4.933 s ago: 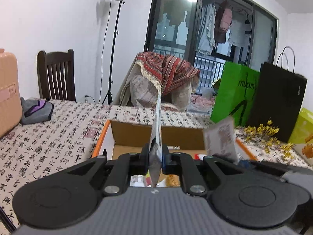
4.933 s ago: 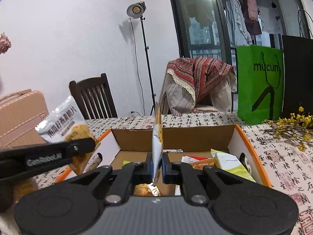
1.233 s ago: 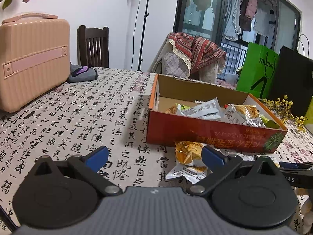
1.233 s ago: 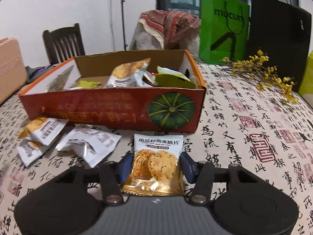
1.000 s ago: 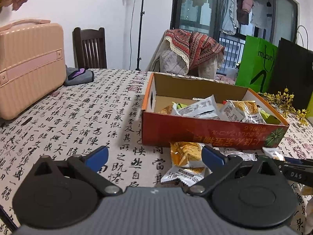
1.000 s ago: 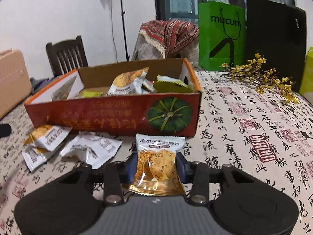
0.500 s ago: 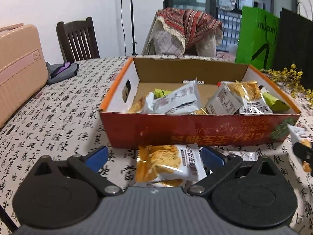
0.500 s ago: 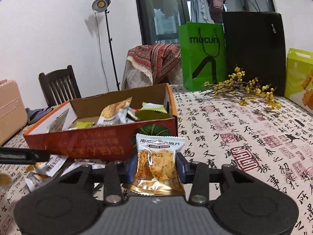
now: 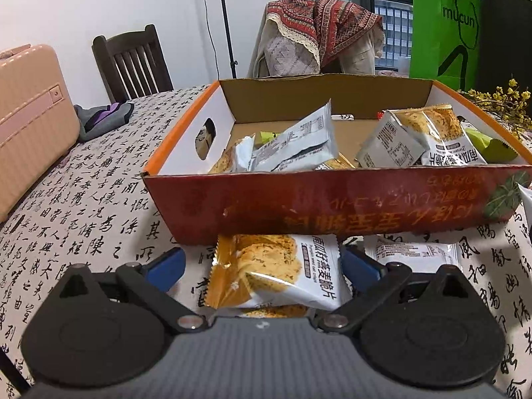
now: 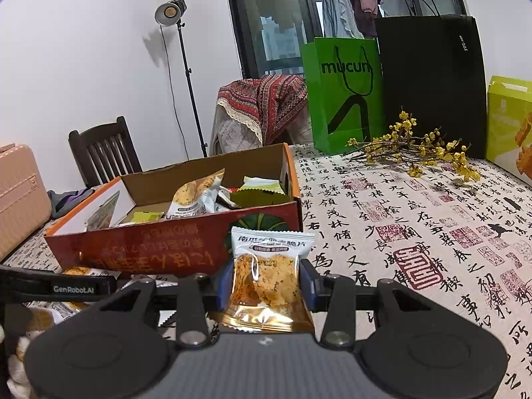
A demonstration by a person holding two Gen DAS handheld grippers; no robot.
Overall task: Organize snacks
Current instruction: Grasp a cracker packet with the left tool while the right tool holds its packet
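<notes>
An open orange cardboard box (image 9: 332, 199) holds several snack packets; it also shows in the right wrist view (image 10: 166, 249). My left gripper (image 9: 262, 266) is open, low over the table, its blue pads either side of a crisp packet (image 9: 279, 272) lying in front of the box. Another packet (image 9: 415, 252) lies to its right. My right gripper (image 10: 266, 279) is shut on a crisp packet (image 10: 266, 276), held above the table by the box's right front corner. The left gripper's finger (image 10: 56, 287) shows at the lower left there.
A pink suitcase (image 9: 26, 116), a grey pouch (image 9: 103, 119) and a dark chair (image 9: 129, 63) are on the left. A green bag (image 10: 342, 96), a black bag (image 10: 432, 79), yellow flower sprigs (image 10: 415, 149) and a yellow-green box (image 10: 508, 119) stand at the right.
My left gripper has moved forward and lower, so the packet on the table now lies between its open pads. My right gripper has lifted its packet higher.
</notes>
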